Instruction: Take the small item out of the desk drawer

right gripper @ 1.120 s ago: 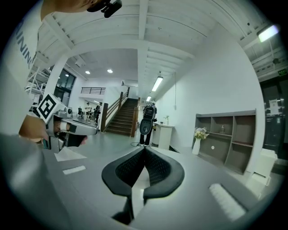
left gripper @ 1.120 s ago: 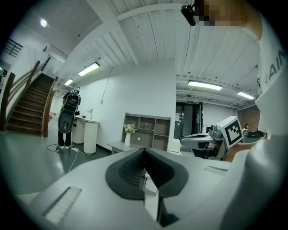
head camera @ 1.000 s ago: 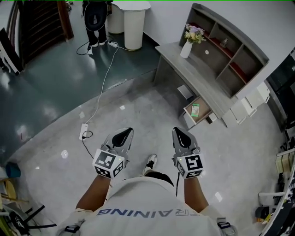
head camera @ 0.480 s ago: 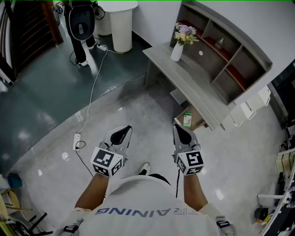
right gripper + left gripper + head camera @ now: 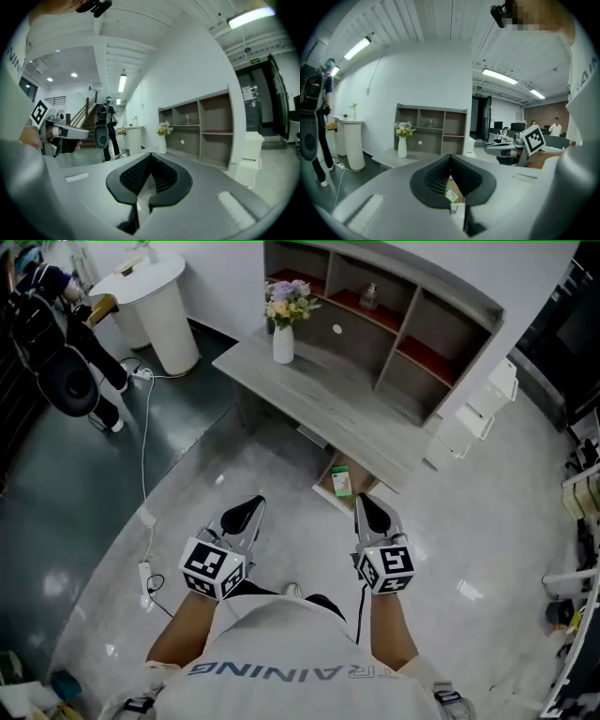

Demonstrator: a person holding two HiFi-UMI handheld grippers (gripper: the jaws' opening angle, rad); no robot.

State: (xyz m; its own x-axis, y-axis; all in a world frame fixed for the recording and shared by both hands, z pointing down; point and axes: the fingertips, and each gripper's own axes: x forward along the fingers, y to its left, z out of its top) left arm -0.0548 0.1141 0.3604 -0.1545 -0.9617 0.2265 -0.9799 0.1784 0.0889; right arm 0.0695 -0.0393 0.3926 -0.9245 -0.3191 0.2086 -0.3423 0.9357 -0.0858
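A grey desk (image 5: pixel 319 399) stands ahead of me, with its drawer (image 5: pixel 328 491) pulled open below the front edge. A small green and white item (image 5: pixel 340 481) lies inside the drawer. My left gripper (image 5: pixel 249 507) is held over the floor, short of the drawer and to its left, jaws shut and empty. My right gripper (image 5: pixel 367 506) hovers just to the right of the drawer's near end, also shut with nothing in it. In the left gripper view the green item (image 5: pixel 451 194) shows through the gap below the closed fingertips.
A white vase of flowers (image 5: pixel 283 338) stands on the desk, with a shelf unit (image 5: pixel 412 329) behind it. A white cabinet (image 5: pixel 473 418) sits right of the desk. A round white stand (image 5: pixel 159 306), a person with a backpack (image 5: pixel 66 376) and a floor cable (image 5: pixel 142 512) lie to the left.
The view has swung and come closer to the desk; the open drawer now sits just beyond the two gripper tips. Both grippers stay shut and side by side.
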